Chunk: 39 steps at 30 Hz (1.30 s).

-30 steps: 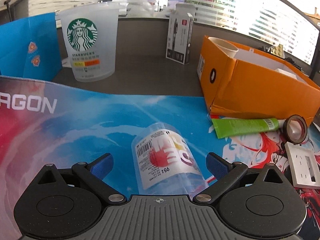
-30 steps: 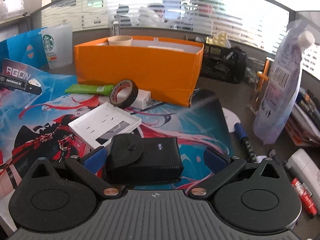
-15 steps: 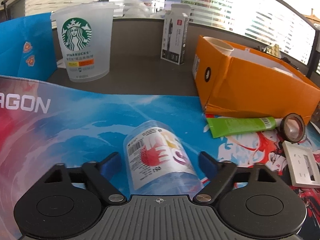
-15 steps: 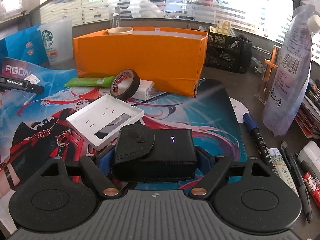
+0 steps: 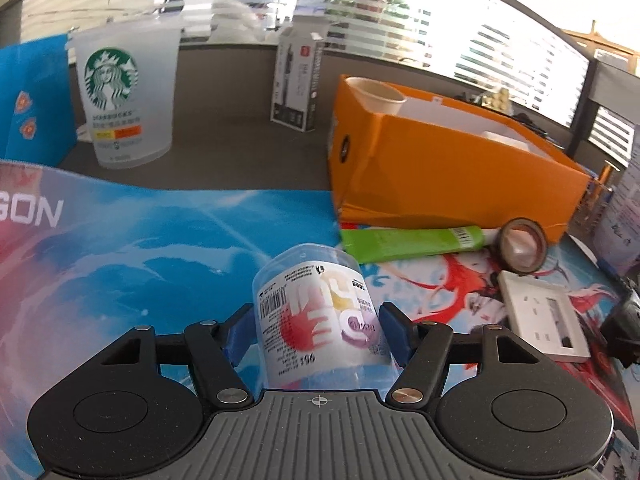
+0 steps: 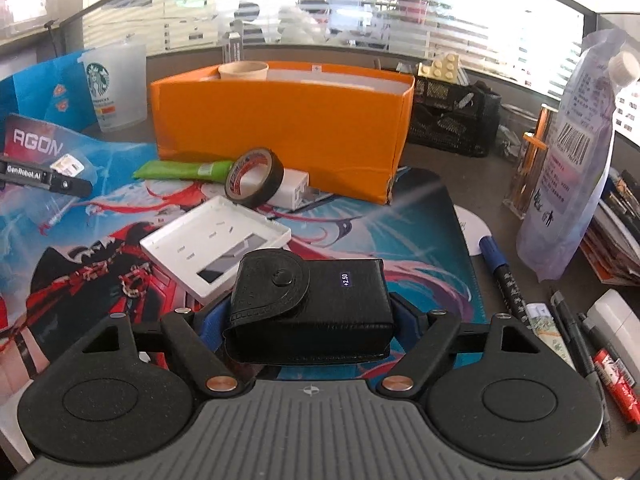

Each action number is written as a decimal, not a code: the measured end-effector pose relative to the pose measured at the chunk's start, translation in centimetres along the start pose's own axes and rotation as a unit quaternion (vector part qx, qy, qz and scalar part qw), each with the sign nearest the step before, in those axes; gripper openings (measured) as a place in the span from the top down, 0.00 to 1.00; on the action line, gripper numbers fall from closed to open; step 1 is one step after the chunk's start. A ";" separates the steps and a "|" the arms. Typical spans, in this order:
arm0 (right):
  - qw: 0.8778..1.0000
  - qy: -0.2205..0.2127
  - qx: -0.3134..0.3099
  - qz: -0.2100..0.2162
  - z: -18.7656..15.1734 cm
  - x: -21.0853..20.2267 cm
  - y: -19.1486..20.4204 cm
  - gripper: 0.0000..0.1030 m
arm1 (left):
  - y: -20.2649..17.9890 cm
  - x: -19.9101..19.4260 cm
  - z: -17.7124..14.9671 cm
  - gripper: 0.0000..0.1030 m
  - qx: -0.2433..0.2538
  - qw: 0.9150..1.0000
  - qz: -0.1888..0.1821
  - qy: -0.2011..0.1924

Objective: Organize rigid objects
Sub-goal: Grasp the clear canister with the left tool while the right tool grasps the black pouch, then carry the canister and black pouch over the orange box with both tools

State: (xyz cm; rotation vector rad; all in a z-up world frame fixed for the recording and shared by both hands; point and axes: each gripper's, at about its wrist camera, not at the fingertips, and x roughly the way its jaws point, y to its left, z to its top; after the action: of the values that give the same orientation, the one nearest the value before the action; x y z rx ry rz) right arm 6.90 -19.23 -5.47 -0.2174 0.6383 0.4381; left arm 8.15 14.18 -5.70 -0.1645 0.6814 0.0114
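Right wrist view gives us the widest look: a printed desk mat [image 6: 400, 216] covers most of the surface, and at its far edge stands the orange box [image 6: 280, 128], open at the top, with a paper cup [image 6: 243, 70] already inside. We judge that box to be where the loose items belong. In front of it lie a white plastic plate [image 6: 216, 242], a green tube [image 6: 180, 169] and a tape roll [image 6: 254, 178] leaning against a small white block.

Our right gripper [image 6: 306, 320] has a black leather case [image 6: 312, 308] between its blue pads, and its jaws are closing on the case's 2 ends. Our left gripper [image 5: 318, 330] is closing its jaws too, with the blue pads pressed against the sides of a clear plastic bottle [image 5: 320, 312] that lies on the mat, just short of the tube.

The risks, as we judge them: the bottle is smooth, round and thin-walled, so it may squirm out or buckle under the squeeze. The case is soft and could sag or twist between the pads. The tall box wall could catch either item on a low approach, and both hands heading for 1 opening could collide.
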 end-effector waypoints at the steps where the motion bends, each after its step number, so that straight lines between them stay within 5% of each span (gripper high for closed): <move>1: 1.000 -0.002 0.000 -0.001 0.1 -0.2 0.0 0.25 | -0.3 -0.2 0.0 0.37 0.002 1.000 -0.001 -0.002; 39: 0.996 -0.083 -0.034 -0.010 2.5 -5.2 2.9 0.28 | -5.8 -7.3 1.2 0.39 0.060 0.993 -0.049 -0.091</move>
State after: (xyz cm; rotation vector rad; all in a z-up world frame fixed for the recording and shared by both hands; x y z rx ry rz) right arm 3.11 -17.51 -0.46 -0.2483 0.4588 0.4536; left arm 3.57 8.93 0.63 -0.0788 0.4890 -0.1071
